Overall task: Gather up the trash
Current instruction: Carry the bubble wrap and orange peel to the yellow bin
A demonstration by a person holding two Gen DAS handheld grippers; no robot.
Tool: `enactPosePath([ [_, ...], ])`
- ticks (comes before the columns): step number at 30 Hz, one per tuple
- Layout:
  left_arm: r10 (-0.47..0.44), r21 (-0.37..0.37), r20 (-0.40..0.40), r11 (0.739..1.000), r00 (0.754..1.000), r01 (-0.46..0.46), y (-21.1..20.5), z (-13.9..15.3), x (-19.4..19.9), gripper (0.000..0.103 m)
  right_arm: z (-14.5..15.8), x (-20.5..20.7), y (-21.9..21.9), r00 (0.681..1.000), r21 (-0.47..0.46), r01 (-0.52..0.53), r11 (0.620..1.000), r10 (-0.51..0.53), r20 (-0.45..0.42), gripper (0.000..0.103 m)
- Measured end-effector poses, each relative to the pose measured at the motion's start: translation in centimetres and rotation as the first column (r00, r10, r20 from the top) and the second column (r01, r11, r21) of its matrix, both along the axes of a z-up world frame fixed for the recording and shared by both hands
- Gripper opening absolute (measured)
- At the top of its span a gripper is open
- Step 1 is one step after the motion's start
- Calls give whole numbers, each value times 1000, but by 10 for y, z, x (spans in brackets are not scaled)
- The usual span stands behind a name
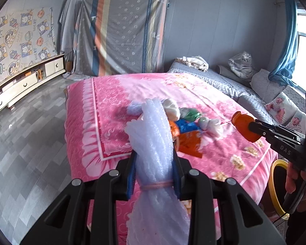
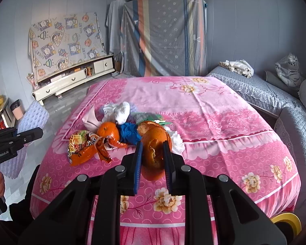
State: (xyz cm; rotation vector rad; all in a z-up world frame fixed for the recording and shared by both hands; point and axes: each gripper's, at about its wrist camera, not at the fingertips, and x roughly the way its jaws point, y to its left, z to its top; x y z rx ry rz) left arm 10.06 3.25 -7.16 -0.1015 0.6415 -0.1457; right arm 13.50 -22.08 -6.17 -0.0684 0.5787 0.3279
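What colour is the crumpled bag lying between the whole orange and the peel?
Blue: the crumpled bag shows best in the right wrist view.

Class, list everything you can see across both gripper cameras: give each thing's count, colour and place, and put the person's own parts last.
Foam wrap: one, pale lilac, in left gripper.
Orange peel: one, orange, in right gripper.
Whole orange: one, orange, in the pile on the bed.
Snack wrapper: one, orange-red, pile's left.
Blue bag: one, blue, pile's middle.
White tissues: several, white, pile's back.
Bedspread: one, pink, floral.
Bin rim: one, yellow, beside bed.
Left gripper: black, shut.
Right gripper: black, shut.
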Motion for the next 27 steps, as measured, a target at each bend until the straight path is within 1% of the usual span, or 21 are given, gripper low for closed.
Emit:
enactPosePath([
  [7, -67, 8, 71, 998, 995, 67, -29, 27, -3, 27, 26, -20, -26, 996, 17, 52, 998, -53, 71, 18],
  [9, -94, 7, 87, 996, 992, 93, -38, 34, -3, 27, 32, -25, -33, 993, 12, 72, 997, -73, 90, 18],
  [13, -141, 27, 119, 990, 983, 139, -61, 46, -3, 27, 41, -32, -53, 987, 18, 117, 993, -118, 111, 18],
  [20, -226, 41, 154, 974, 962, 222, -100, 60, -2, 27, 56, -51, -95, 966, 42, 207, 978, -211, 149, 18],
  [27, -326, 52, 171, 945, 930, 322, -144, 66, -4, 27, 57, -67, -140, 938, 67, 304, 950, -310, 151, 18],
])
